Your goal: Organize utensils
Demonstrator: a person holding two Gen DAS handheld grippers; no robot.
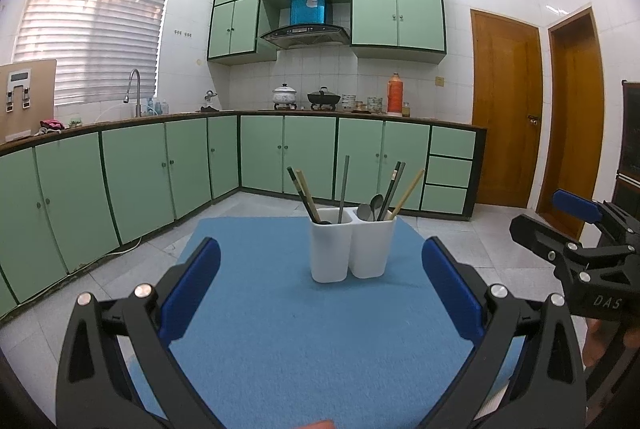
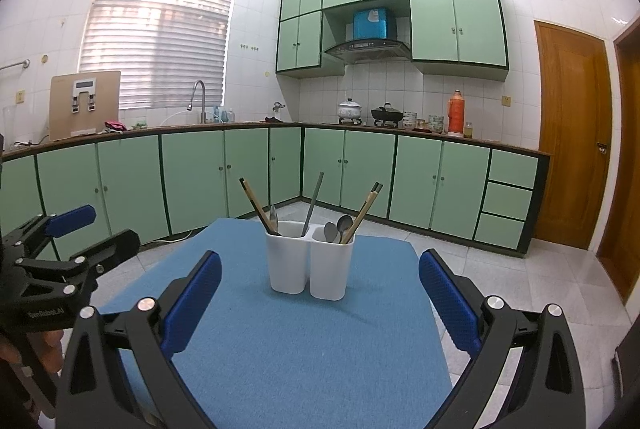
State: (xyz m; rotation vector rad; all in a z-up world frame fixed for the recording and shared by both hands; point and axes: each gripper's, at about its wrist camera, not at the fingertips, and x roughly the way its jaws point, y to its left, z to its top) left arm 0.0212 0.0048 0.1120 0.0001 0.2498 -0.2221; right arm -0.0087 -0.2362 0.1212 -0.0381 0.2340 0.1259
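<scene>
Both hand-held tools hang over the near part of a blue mat (image 1: 280, 341) with nothing between their fingers. The left gripper (image 1: 320, 269) is spread wide, its blue pads (image 1: 192, 285) standing well apart at about 8 and 4 o'clock in its own camera's view, touching neither the mat nor the utensils. The right gripper (image 2: 320, 277) is spread just as wide and likewise empty; in the left camera's view it shows at about 3 o'clock, and its two fingers there are parted too. The white twin-cup utensil holder (image 1: 352, 249) stands upright on the mat toward the far side, at about 12 o'clock from each tool and well apart from the fingertips. Its left cup holds dark and tan chopsticks (image 1: 304, 195) leaning toward 11 o'clock, plus a single grey-green stick (image 1: 344, 189) standing nearly upright; the right camera also shows a spoon bowl in that cup. Its right cup holds two metal spoons (image 1: 370, 207), bowls up, and further chopsticks (image 1: 400, 193) leaning toward 1 o'clock. Behind, green cabinets (image 1: 160, 181) run along the kitchen wall.
</scene>
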